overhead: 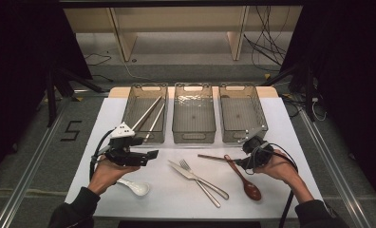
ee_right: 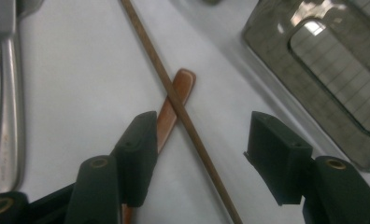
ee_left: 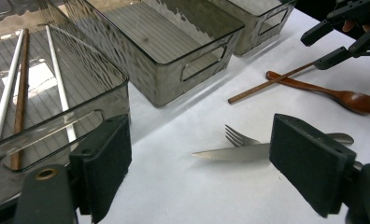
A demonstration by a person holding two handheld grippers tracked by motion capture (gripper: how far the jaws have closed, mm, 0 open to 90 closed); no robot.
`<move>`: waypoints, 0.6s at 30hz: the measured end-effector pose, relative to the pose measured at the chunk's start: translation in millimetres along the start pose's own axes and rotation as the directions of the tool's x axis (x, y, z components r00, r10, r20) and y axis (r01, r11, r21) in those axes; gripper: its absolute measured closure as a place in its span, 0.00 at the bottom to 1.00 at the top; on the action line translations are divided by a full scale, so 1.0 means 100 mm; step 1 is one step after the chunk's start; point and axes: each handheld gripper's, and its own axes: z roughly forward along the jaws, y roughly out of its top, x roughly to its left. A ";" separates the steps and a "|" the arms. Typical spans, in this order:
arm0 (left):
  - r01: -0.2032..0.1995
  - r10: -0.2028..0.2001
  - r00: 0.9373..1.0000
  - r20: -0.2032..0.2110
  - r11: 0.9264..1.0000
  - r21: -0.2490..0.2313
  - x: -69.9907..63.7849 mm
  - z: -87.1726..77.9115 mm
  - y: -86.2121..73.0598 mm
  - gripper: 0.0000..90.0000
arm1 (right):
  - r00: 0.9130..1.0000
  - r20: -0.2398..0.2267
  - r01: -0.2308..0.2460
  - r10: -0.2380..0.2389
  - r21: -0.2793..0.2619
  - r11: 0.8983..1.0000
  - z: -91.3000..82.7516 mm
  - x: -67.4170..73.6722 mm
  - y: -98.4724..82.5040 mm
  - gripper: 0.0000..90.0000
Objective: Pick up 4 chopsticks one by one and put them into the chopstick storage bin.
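Both tools are spread apart with nothing clamped between their pads. Right tool hangs low over the table, its jaws straddling a thin brown chopstick that runs up between them; the pads stand clear of the stick on either side, so it is not gripped. The chopstick lies across the handle of a wooden spoon, whose end passes just beside the left-hand jaw in the right gripper view. From above, the right tool sits at the near end of the chopstick, just in front of the right-hand bin, with the wooden spoon slanting toward the person.

Left tool is released and holds nothing. Its wide jaws frame bare table, with a knife and a fork lying crossed just beyond them. In the high view the left tool hovers beside the near end of the left bin, which contains two white chopsticks and a brown one. A white spoon rests on the table under the left hand. The middle bin stands between the other two.
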 end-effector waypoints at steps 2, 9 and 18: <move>0.004 -0.004 1.000 0.011 1.000 -0.005 -0.02 -0.01 -0.02 0.22 | 1.000 -0.001 0.012 -0.012 0.025 1.000 0.02 -0.01 -0.02 0.49; -0.012 0.013 1.000 0.023 1.000 -0.005 -0.06 0.00 -0.10 0.22 | 1.000 -0.005 0.016 -0.016 0.073 0.997 0.09 -0.04 -0.04 0.54; -0.021 0.022 0.999 0.041 0.999 -0.031 -0.16 -0.08 -0.13 0.21 | 0.999 -0.029 0.028 -0.024 0.131 0.991 0.19 -0.08 -0.05 0.58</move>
